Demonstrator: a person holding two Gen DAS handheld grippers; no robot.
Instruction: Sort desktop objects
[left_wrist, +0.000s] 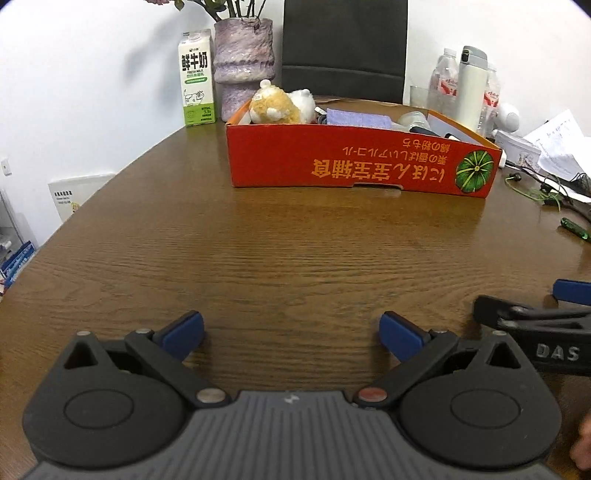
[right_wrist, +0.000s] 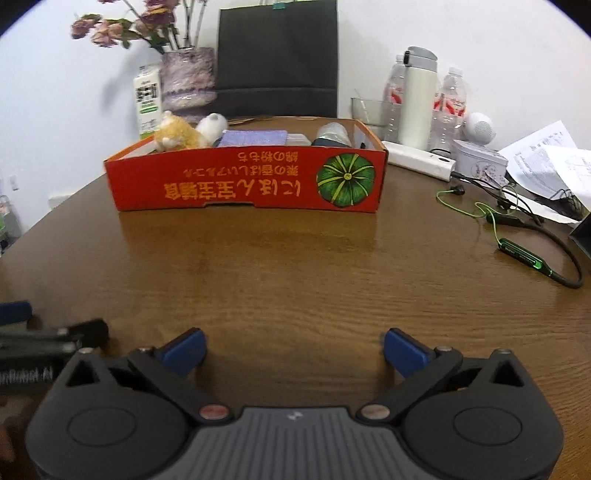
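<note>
Both grippers are sitting low over the near edge of the table (left_wrist: 258, 251), side by side, pointing at the box (left_wrist: 362, 158). Left gripper (left_wrist: 291, 334) is gaping wide with nothing between the pads, only bare wood. Right gripper (right_wrist: 293, 350) is the same: fully spread, empty.

The box is standing mid-table, far from both grippers, and is already holding plush toys (left_wrist: 280, 103), a purple cloth (left_wrist: 358, 119) and a few things at its right end I can't identify. The near half of the table is looking bare.

What's remaining loose is lying right of the box: green earphones (right_wrist: 521, 254) with cable trailing, a white power strip (right_wrist: 417, 160), a tin (right_wrist: 480, 158), papers (right_wrist: 546, 162). Bottles (right_wrist: 448, 107) and a flask (right_wrist: 419, 99) are standing far right; milk carton (left_wrist: 196, 79) and vase (left_wrist: 243, 70) far left. Hard to say which of these count as sortable.

My read: either wrapping up or picking the next target. If it's the earphones, they're falling to the right gripper. Advice:
- approaching the rigid green inline module, not the thin wire
- lining the pads across its short side
- coming down steeper so the pads aren't skidding on wood
- lifting slowly, watching the cable snagging on the charger lead nearby
- keeping the left gripper parked clear.
</note>
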